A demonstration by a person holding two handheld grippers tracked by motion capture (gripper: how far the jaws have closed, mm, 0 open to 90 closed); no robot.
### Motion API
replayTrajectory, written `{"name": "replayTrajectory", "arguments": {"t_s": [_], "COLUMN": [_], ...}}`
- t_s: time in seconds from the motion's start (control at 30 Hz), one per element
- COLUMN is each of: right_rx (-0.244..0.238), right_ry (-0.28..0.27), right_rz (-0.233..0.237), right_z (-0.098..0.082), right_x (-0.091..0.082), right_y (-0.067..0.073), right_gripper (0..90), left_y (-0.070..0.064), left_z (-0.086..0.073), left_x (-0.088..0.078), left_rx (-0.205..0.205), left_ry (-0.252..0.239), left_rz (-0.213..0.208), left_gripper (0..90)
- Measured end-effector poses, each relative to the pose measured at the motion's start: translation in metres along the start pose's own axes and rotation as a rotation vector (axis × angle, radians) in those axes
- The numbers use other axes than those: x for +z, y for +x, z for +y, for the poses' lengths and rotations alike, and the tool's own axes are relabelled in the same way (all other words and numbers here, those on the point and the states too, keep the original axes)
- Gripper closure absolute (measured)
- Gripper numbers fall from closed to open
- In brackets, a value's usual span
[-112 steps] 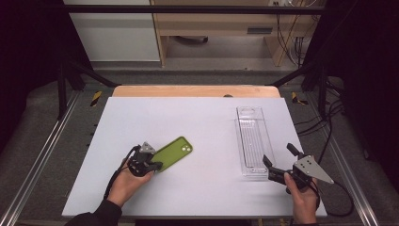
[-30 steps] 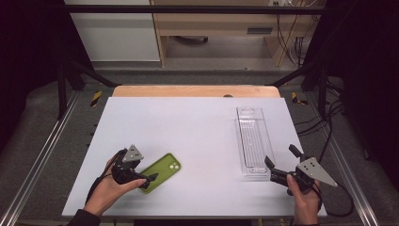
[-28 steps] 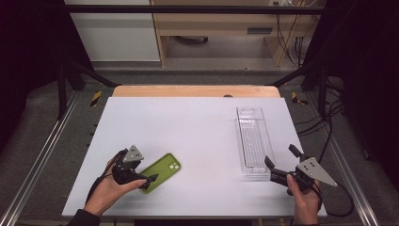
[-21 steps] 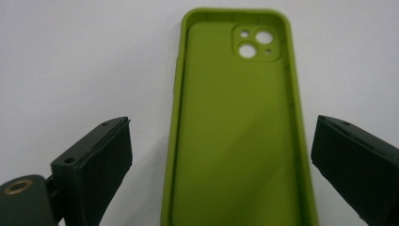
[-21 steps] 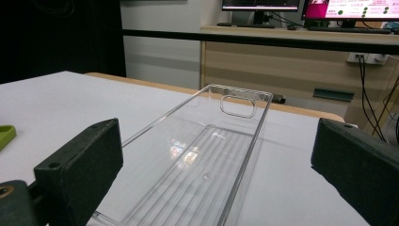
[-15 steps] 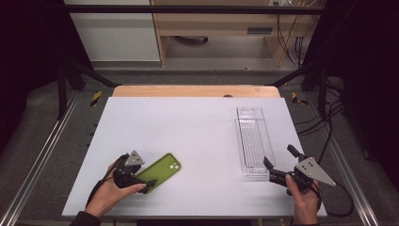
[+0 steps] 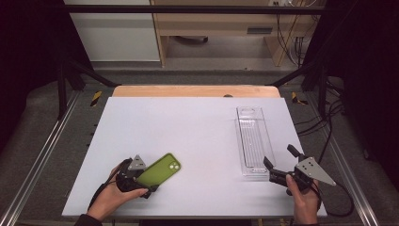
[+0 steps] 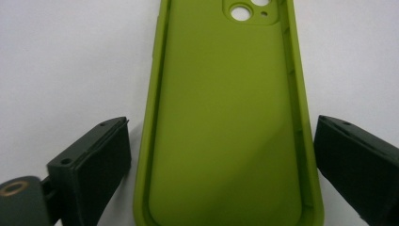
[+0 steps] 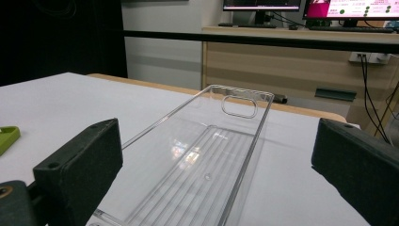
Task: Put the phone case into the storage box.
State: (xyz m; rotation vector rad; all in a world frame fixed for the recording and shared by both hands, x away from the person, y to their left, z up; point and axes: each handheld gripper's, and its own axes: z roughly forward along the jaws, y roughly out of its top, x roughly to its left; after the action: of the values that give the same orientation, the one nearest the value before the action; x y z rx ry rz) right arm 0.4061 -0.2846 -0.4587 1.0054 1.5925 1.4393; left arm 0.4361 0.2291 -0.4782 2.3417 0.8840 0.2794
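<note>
A lime-green phone case (image 7: 160, 169) lies on the white table (image 7: 188, 127) near its front left, hollow side up, camera holes (image 8: 242, 12) pointing away. My left gripper (image 7: 147, 178) straddles the case's near end (image 8: 226, 141). It is open, and a narrow strip of table shows between each pad and the case's rim. At the right stands a long clear plastic tray (image 7: 251, 139), lengthwise and empty. My right gripper (image 7: 277, 157) is open at the tray's near end (image 9: 207, 188), jaws spread wider than the tray, not touching it.
The table's near edge runs just below both hands. A wooden board (image 7: 195, 90) borders the far edge. Metal rails (image 7: 42, 155) flank the table on both sides, and cables (image 7: 324, 136) hang at the right. A corner of the green case (image 9: 7, 136) shows at the left in the right gripper view.
Since 3.7 s ago the left gripper has drawn the green case toward the near left. Over the last second it has hardly moved. The right gripper has edged closer to the tray's near end.
</note>
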Motion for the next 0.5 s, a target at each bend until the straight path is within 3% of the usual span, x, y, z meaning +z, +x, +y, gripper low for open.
{"name": "replayTrajectory", "arguments": {"t_s": [0.23, 0.3, 0.5], "right_rx": [0.008, 0.000, 0.002], "right_ry": [-0.001, 0.005, 0.001], "right_rz": [-0.003, 0.002, 0.002], "right_z": [0.0002, -0.0001, 0.0004], "right_x": [0.0002, 0.0009, 0.0004], "right_y": [-0.0006, 0.0004, 0.0007], "right_gripper": [2.8, 2.8, 2.8], "left_y": [-0.0023, -0.0049, -0.0078], "left_z": [0.0014, 0.0011, 0.0009], "left_x": [-0.0001, -0.0014, -0.0025], "left_rx": [0.016, 0.031, 0.015], "left_ry": [0.004, -0.003, -0.002], "left_rz": [0.021, 0.024, 0.039], "left_gripper": [8.8, 15.3, 16.2]}}
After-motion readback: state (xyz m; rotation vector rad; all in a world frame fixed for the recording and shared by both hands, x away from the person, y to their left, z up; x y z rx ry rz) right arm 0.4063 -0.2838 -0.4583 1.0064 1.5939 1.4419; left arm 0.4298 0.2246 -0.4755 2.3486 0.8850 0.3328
